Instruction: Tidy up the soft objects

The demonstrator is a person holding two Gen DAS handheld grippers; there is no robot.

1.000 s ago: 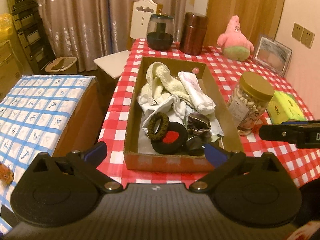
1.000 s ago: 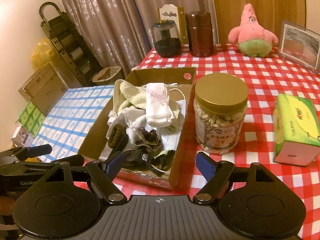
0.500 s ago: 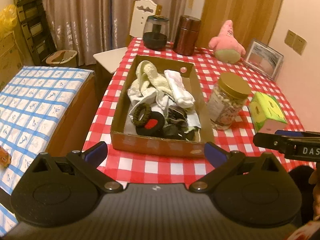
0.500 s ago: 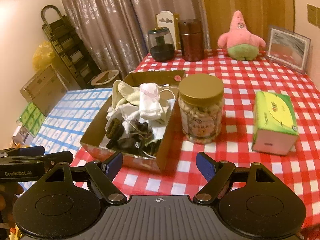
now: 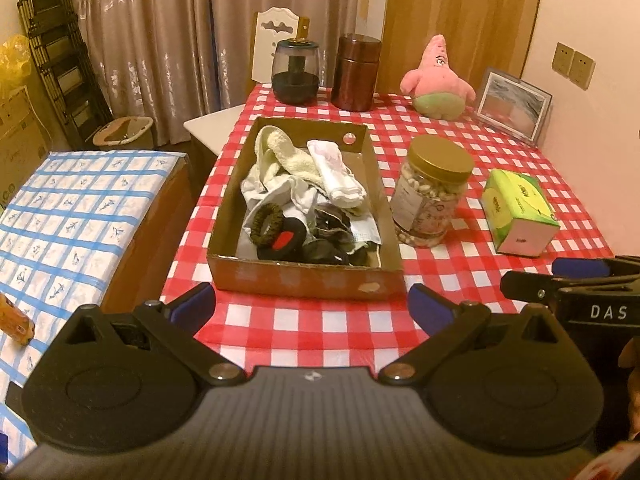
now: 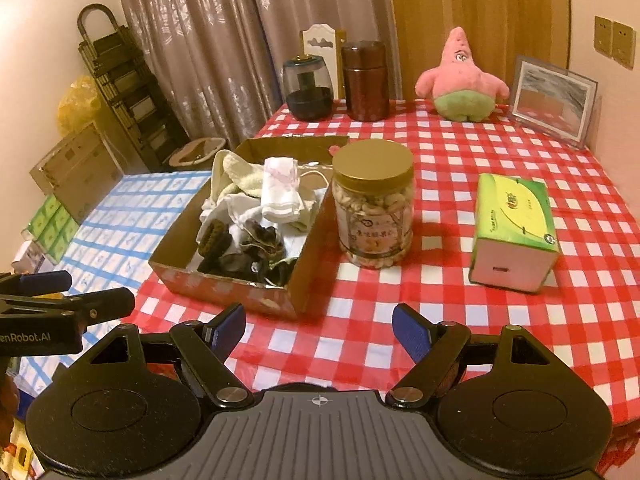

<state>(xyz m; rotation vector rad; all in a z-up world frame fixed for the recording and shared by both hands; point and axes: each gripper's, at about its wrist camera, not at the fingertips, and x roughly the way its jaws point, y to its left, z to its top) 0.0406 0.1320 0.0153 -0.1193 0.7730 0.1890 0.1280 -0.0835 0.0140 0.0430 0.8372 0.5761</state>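
A shallow cardboard box (image 5: 304, 278) (image 6: 236, 294) on the red checked table holds soft things: cream and white cloths (image 5: 294, 160) (image 6: 280, 194), a brown scrunchie (image 5: 267, 222) (image 6: 212, 236), a black pad with a red spot (image 5: 282, 240) and dark fabric pieces (image 5: 332, 240). My left gripper (image 5: 312, 306) is open and empty, in front of the box's near wall. My right gripper (image 6: 318, 328) is open and empty, over the table's front edge, right of the box.
A gold-lidded jar of nuts (image 5: 432, 192) (image 6: 374, 202) stands right of the box, then a green tissue box (image 5: 518, 212) (image 6: 514, 226). A pink plush star (image 5: 438, 78), photo frame (image 5: 514, 104) and two dark canisters (image 5: 356, 72) sit at the back. A blue-checked surface (image 5: 68, 216) lies left.
Both grippers have drawn back from the box toward the table's front edge, so the box looks smaller and farther. Both stay open and empty.
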